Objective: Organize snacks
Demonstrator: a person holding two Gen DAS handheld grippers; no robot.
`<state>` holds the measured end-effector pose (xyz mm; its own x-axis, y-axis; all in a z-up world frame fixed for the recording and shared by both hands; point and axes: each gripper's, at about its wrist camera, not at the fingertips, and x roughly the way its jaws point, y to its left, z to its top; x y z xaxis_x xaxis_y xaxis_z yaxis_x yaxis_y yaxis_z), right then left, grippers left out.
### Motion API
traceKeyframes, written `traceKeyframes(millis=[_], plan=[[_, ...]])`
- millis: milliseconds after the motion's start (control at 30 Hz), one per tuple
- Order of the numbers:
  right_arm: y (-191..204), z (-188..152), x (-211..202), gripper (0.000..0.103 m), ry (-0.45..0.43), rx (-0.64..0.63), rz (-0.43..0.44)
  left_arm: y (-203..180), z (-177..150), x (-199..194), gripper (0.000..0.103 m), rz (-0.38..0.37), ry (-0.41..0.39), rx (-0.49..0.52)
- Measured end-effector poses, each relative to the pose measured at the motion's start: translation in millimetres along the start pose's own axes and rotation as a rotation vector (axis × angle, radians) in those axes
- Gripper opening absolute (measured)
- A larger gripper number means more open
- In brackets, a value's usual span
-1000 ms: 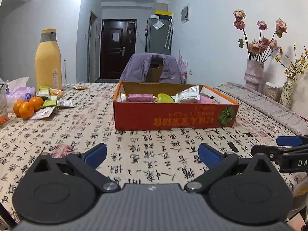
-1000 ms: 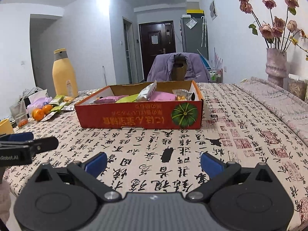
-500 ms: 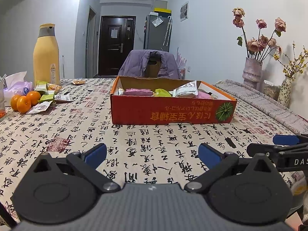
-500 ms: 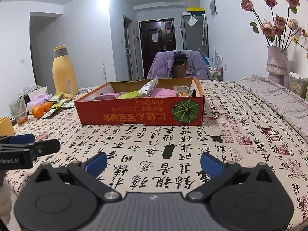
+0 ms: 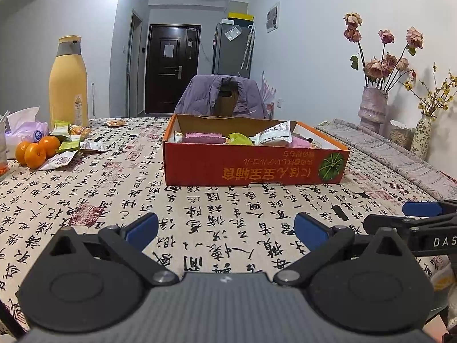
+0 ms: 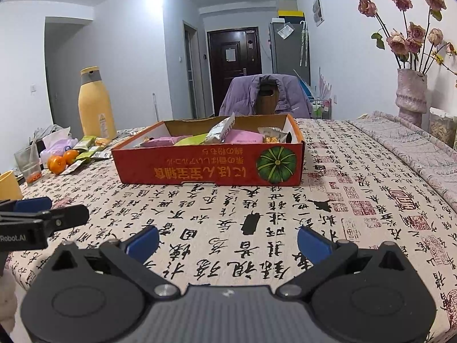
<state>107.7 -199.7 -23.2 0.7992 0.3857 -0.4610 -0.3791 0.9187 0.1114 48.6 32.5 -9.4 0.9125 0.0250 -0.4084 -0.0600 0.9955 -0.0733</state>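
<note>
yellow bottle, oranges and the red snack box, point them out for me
yellow bottle [image 5: 68, 85], left wrist view, middle of its body
oranges [image 5: 34, 155], left wrist view, front orange's skin
red snack box [image 6: 200, 168], right wrist view, front wall

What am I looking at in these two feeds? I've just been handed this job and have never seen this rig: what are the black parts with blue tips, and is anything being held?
There is no robot arm here: a person carries a two-finger gripper in each hand, with a fisheye camera on each looking along its fingers. One picture is from the left gripper, the other from the right gripper. The black shapes are the gripper bodies; the blue tips are the finger pads. Each view also catches the other gripper at its edge. Both are open and hold nothing.

On the calligraphy tablecloth sits an orange cardboard box with several snack packets inside. To the far left lie loose snack packets, some oranges and a tall yellow bottle. Flower vases stand to the right.
</note>
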Motion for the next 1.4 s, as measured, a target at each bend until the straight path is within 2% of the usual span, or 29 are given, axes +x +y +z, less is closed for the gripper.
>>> traceKeyframes(millis=[1400], plan=[[-0.1,-3.1,1.4,0.103,0.009,0.004,0.003,-1.1,0.1,-2.4,0.103,-0.019,-0.015,0.014]])
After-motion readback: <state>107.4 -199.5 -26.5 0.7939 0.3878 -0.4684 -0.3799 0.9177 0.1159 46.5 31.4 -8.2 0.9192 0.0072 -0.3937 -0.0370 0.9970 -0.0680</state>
